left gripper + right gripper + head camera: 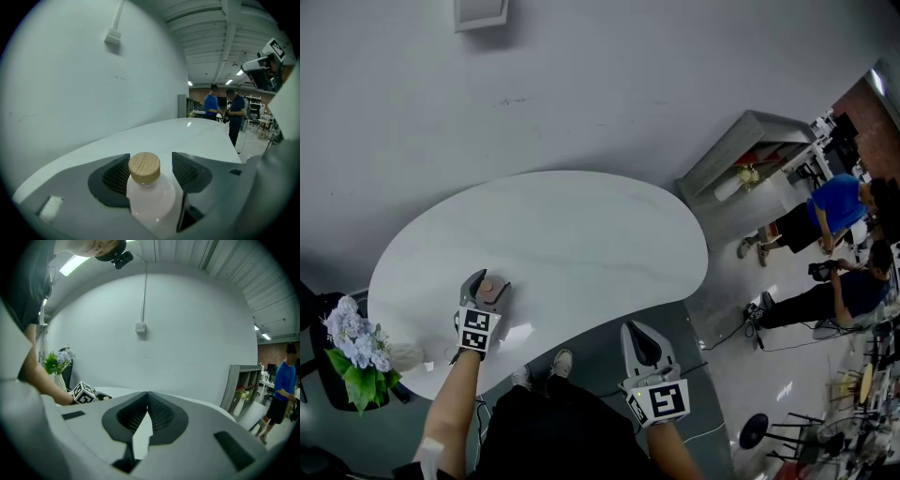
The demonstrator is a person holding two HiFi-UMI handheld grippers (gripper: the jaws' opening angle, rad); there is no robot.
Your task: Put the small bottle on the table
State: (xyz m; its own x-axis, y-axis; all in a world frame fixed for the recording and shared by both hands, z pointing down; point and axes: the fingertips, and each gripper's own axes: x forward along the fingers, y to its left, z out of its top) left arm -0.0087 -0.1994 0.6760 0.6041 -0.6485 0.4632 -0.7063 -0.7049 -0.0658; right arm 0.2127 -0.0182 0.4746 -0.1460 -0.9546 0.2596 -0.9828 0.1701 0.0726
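The small bottle (pixel 492 290) has a milky body and a round wooden cap. It stands upright on the white table (pixel 581 234) near its front left edge. My left gripper (pixel 487 285) is around it, jaws open. In the left gripper view the bottle (pixel 147 194) sits between the two dark pads (pixel 117 176), which stand a little apart from the cap. My right gripper (pixel 641 339) hangs off the table's front edge over the floor. In its own view the right gripper (pixel 147 397) is shut, tips meeting with nothing between them.
A vase of pale blue flowers (pixel 354 349) stands at the table's left end. A grey shelf unit (pixel 750 159) leans by the wall to the right. Two people (pixel 834 211) stand beyond it, and a black stool (pixel 754 430) sits on the floor.
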